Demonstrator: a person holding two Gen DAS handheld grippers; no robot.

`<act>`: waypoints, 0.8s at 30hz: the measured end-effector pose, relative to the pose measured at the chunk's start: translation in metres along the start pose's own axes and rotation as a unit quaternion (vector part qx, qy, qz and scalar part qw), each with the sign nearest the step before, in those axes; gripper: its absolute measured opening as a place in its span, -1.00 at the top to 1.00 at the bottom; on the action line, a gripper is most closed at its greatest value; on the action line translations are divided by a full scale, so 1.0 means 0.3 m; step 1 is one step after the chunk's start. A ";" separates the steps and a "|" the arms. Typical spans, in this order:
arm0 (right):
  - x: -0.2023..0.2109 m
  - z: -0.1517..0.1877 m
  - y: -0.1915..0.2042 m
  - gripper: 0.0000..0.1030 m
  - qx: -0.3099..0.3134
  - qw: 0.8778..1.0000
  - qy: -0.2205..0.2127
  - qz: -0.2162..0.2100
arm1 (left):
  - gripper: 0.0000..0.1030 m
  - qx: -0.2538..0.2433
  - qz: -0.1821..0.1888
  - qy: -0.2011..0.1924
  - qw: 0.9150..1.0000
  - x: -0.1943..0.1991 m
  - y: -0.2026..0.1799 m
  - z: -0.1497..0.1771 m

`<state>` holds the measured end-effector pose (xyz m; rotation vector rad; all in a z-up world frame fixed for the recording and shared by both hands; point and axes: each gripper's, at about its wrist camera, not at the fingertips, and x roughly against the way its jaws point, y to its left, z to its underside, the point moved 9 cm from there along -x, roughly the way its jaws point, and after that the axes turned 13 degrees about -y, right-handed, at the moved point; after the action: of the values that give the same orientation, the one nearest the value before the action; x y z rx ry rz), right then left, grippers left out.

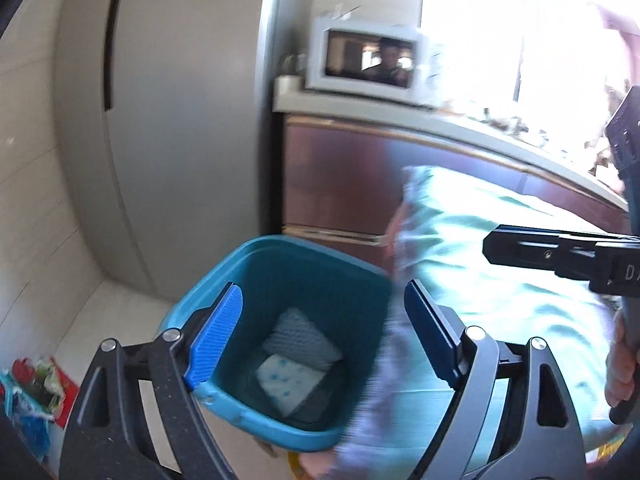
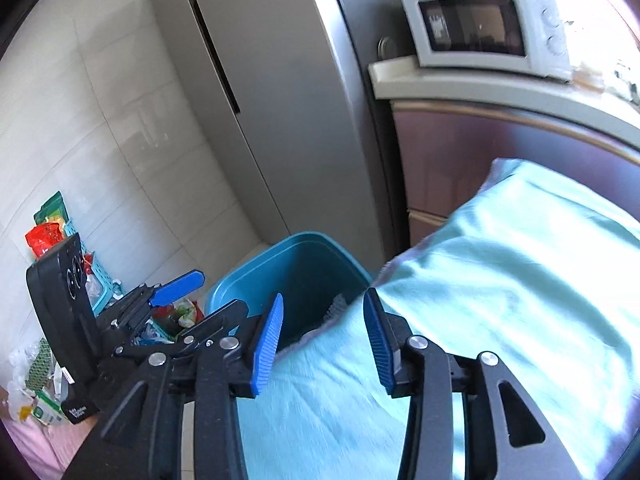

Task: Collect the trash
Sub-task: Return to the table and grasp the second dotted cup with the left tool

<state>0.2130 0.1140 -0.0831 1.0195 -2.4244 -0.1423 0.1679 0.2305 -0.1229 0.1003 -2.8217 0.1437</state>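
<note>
The blue trash bin (image 1: 280,320) stood on the pale floor, just beside the corner of the table draped in a mint-green cloth (image 2: 500,300) and near the grey refrigerator (image 2: 272,100). At its bottom lay a white sponge with blue specks (image 1: 288,380) and a grey textured pad (image 1: 300,336), touching. The left gripper (image 1: 320,336) hung over the bin with its jaws wide apart and empty. The right gripper (image 2: 324,340), jaws parted, held nothing over the cloth's edge.

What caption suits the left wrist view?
Open left gripper above a blue bin holding two sponges.
</note>
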 end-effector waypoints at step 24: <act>0.852 0.145 -0.558 0.07 -0.090 0.957 -0.111 0.252 | -0.65 -0.091 0.315 0.017 0.945 0.301 -0.960 0.073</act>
<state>0.1478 -0.1870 -0.0636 0.2976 -2.7301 -0.3051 0.1001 -0.0627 -0.0901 -0.8387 -2.7087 0.0224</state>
